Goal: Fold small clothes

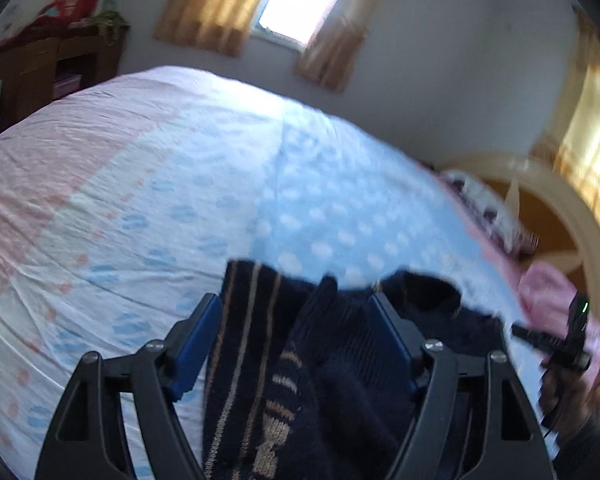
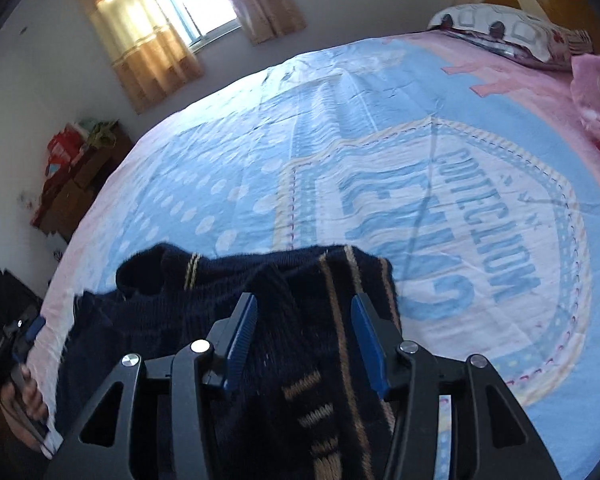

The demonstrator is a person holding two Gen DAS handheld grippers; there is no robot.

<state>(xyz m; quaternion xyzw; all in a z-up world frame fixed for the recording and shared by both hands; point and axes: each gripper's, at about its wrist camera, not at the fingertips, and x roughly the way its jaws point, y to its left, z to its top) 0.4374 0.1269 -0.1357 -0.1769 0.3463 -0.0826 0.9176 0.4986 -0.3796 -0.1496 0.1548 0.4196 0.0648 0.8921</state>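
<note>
The dark sweater (image 2: 260, 320) lies bunched on the bed (image 2: 380, 140). Both the left gripper (image 1: 296, 316) and the right gripper (image 2: 304, 320) have released jaws, with sweater between them.

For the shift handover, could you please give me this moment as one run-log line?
left gripper: open | right gripper: open | navy sweater: lying on bed cover, between both jaws

**Open bed ahead, clutter at the head end**

Beyond the dark sweater (image 2: 260, 320) the bed (image 2: 380, 160) lay bare and passable. Pillows (image 2: 508, 36) and a pink bundle (image 2: 596, 92) blocked the headboard end (a wooden cabinet (image 2: 72, 196) stood off the far side).
</note>
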